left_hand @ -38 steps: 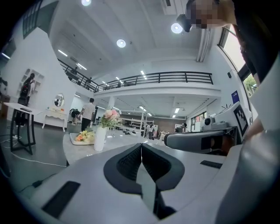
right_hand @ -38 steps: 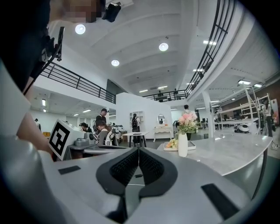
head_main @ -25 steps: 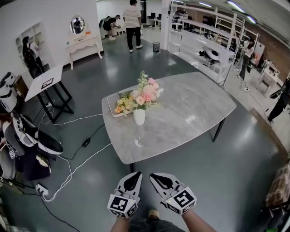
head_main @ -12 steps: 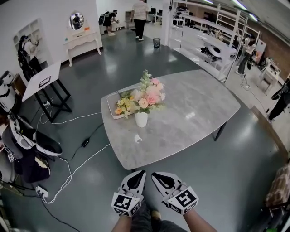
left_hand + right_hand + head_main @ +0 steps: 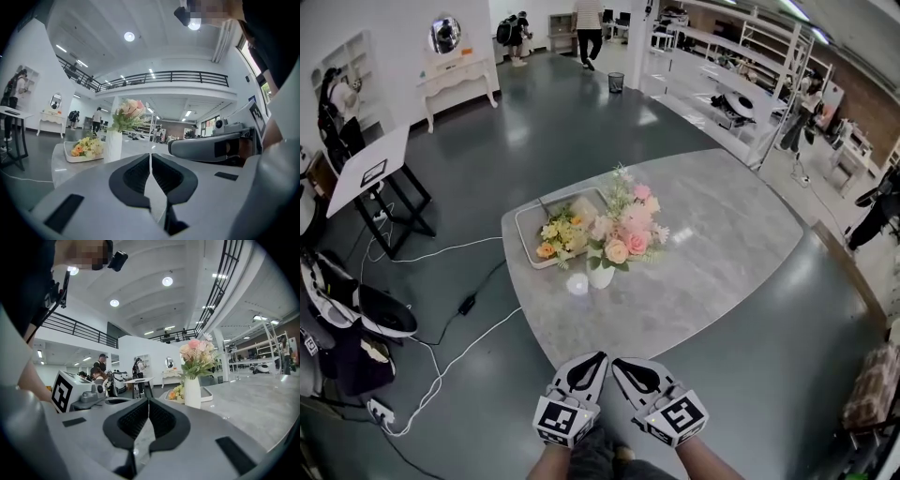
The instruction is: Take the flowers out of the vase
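Note:
A white vase (image 5: 601, 274) stands on the grey marble table (image 5: 712, 234), holding pink and peach flowers (image 5: 630, 228) with green sprigs. It shows too in the left gripper view as the vase (image 5: 113, 146) and in the right gripper view as the vase (image 5: 192, 392). My left gripper (image 5: 598, 357) and right gripper (image 5: 617, 362) sit side by side just short of the table's near edge, both shut with nothing in them. The vase is well ahead of both.
A white tray (image 5: 528, 228) with yellow and orange flowers (image 5: 559, 236) lies on the table behind and left of the vase. Cables (image 5: 450, 356), a black stand (image 5: 380, 202) and bags lie on the floor at left. White shelving (image 5: 712, 66) stands at back right; people stand far off.
The table and vase have come nearer in the head view as I moved forward. Both grippers now reach the table's near edge, still shut.

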A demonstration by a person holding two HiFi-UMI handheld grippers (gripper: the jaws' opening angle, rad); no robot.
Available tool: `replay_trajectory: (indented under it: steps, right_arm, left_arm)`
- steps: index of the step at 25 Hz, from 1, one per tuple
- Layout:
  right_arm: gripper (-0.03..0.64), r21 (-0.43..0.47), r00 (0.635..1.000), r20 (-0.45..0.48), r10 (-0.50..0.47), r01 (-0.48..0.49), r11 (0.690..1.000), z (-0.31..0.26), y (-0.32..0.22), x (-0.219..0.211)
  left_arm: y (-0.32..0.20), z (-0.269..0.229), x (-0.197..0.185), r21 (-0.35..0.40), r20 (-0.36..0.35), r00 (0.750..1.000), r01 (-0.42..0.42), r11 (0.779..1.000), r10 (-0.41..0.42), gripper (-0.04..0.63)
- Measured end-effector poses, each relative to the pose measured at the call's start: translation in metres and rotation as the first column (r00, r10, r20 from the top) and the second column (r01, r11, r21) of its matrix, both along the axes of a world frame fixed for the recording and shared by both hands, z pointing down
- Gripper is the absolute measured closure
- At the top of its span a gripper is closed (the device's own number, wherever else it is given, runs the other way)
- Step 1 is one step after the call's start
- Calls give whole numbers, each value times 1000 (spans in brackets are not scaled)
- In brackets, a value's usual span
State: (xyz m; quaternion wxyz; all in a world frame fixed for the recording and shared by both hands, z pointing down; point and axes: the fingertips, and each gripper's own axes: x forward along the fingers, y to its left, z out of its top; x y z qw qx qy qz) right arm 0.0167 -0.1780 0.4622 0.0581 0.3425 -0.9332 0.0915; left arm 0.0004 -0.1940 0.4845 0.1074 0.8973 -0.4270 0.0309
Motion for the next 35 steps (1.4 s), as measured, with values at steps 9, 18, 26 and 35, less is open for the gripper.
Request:
replay_trajectory:
  steps: [9,18,26,35]
  right_arm:
    - [597,5,996,-2,88,-88,996,17,-60,-11]
    - [595,19,988,14,156,-157,987,31,-110,-13]
    - [595,124,980,-17,197,-193,973,38,-147,-3]
    - [526,149,973,21,229,-230,962,36,-172,16]
  left_arm:
    - [-60,17,-8,22,7,997,-76,997,76,581]
    - [-115,41,-18,62,-6,999,-51,997,52,531]
    - [-164,54,-21,127,0,1000,30,991,-30,370]
    - [-198,56,-11,192,47,997,44,980,-54,253]
